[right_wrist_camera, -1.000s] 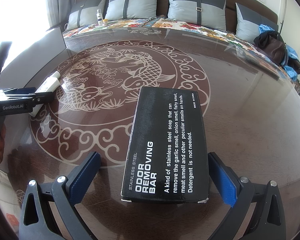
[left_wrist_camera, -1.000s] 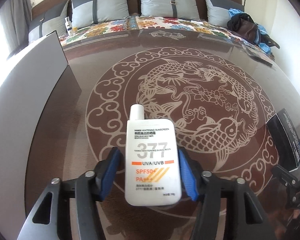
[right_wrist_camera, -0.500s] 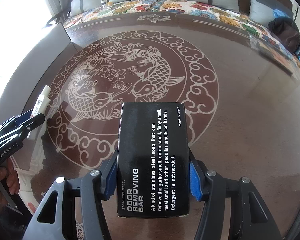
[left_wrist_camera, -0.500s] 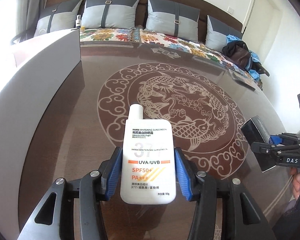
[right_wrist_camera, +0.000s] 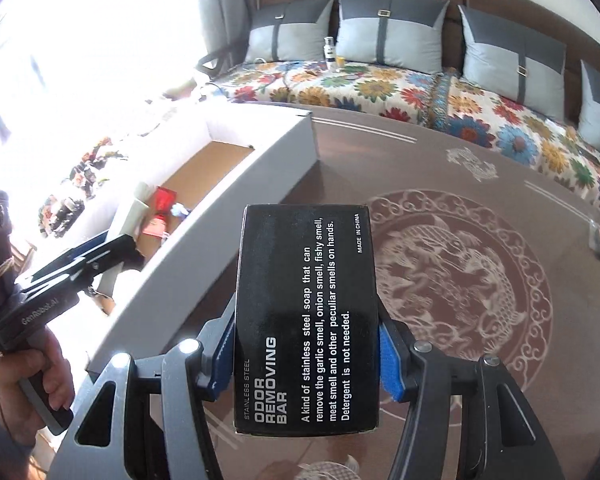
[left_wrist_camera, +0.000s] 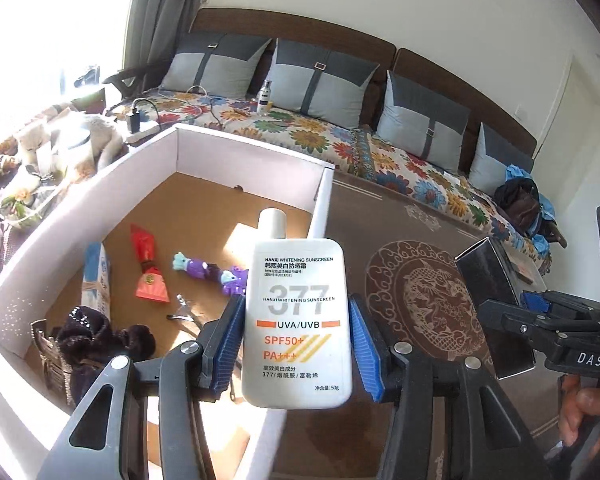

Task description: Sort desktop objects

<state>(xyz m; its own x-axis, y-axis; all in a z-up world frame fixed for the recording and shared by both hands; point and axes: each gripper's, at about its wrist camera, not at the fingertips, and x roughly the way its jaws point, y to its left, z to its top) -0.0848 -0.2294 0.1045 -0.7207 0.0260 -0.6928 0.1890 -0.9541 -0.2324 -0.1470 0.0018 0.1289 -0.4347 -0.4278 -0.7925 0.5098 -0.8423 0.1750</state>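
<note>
While the left gripper (left_wrist_camera: 296,344) hung over the near corner of the white box (left_wrist_camera: 256,148), its blue pads were clamped on the two sides of a white sunscreen bottle (left_wrist_camera: 296,320), cap pointing away toward twelve o'clock. The bottle (its label read "377" and "SPF50+") was off the table (left_wrist_camera: 380,232), above the box's right wall. On the box's brown floor lay a red packet (left_wrist_camera: 148,268) at about ten o'clock from the bottle, a purple toy (left_wrist_camera: 208,272) just right of it, a blue-and-white packet (left_wrist_camera: 96,280) leaning on the left wall, a small metal clip (left_wrist_camera: 184,312) and a dark fuzzy thing (left_wrist_camera: 96,344) at nine o'clock in the near corner. The right gripper (right_wrist_camera: 306,352) was closed on the long sides of a black soap box (right_wrist_camera: 306,312) (white lettering, "ODOR REMOVING BAR"), held in the air over the brown table with its carp pattern (right_wrist_camera: 460,276), the white box at ten o'clock from it. In the right wrist view a hand (right_wrist_camera: 32,376) gripped the left tool's handle at eight o'clock. A sofa (right_wrist_camera: 380,80) with a flowered cover and grey cushions ran along the far side.
</note>
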